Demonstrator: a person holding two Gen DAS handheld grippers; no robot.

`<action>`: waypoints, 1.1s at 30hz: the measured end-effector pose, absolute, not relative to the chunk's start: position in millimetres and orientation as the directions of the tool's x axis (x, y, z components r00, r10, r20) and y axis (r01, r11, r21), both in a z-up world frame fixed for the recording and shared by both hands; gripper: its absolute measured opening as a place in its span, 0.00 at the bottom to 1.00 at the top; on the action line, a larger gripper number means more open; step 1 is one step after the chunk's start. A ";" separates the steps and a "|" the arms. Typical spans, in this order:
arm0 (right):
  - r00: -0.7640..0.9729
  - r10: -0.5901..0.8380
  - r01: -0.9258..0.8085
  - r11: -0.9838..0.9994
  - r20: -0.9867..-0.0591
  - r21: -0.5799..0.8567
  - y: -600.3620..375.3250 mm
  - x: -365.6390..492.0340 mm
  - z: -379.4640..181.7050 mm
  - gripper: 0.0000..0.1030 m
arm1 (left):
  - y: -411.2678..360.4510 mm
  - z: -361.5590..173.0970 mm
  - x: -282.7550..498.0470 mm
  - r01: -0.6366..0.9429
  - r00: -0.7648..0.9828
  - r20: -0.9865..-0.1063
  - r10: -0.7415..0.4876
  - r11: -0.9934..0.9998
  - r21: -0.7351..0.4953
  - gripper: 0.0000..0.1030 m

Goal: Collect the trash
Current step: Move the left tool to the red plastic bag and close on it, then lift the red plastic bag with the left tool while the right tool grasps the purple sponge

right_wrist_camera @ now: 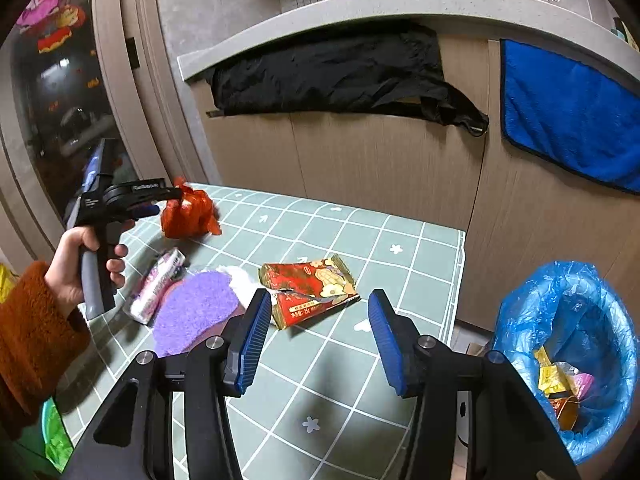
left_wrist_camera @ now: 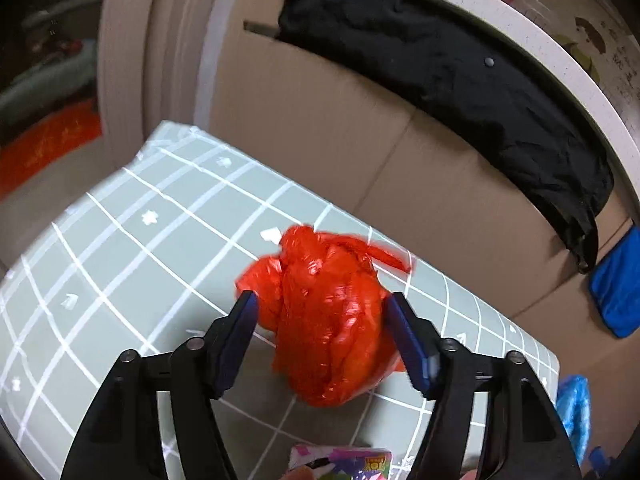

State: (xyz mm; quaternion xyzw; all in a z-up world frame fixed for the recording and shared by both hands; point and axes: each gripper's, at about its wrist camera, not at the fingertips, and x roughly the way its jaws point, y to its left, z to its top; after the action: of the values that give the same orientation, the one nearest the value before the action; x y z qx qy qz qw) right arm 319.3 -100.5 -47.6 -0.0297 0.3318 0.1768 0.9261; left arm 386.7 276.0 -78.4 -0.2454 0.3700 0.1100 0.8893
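Left wrist view: my left hand-held gripper (left_wrist_camera: 320, 300) clamps the red plastic bag (left_wrist_camera: 324, 316) above the tabletop (left_wrist_camera: 120, 240); my right hand-held gripper (right_wrist_camera: 316, 304) gapes wide, holding nothing.

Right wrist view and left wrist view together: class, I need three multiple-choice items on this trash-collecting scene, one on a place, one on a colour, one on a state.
1. Where is the bin lined with a blue plastic bag?
A. beside the table, off its right edge
B. on the table
C. under the black cloth

2. What colour is the crumpled plastic bag at the left gripper?
A. green
B. red
C. white

3. How is the right gripper?
A. shut on the snack wrapper
B. shut on nothing
C. open and holding nothing

Key: 1 A, the bin stands lower, past the table edge. 2 B, red plastic sits between the pads. 3 C, its fingers are spread, with the red and gold snack wrapper lying flat beyond.
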 end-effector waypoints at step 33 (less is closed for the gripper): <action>0.588 0.367 -0.422 0.900 -0.720 0.114 10.4 341.5 -86.6 0.47 | 299.1 -29.6 295.3 -0.315 0.781 -0.623 -0.052 0.828 -0.464 0.20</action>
State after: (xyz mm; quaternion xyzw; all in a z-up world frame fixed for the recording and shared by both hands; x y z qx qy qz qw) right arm 341.5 10.4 -86.6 -0.0342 0.3959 0.2215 0.8905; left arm 295.3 299.1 -29.6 -0.2843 0.3229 0.0733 0.8997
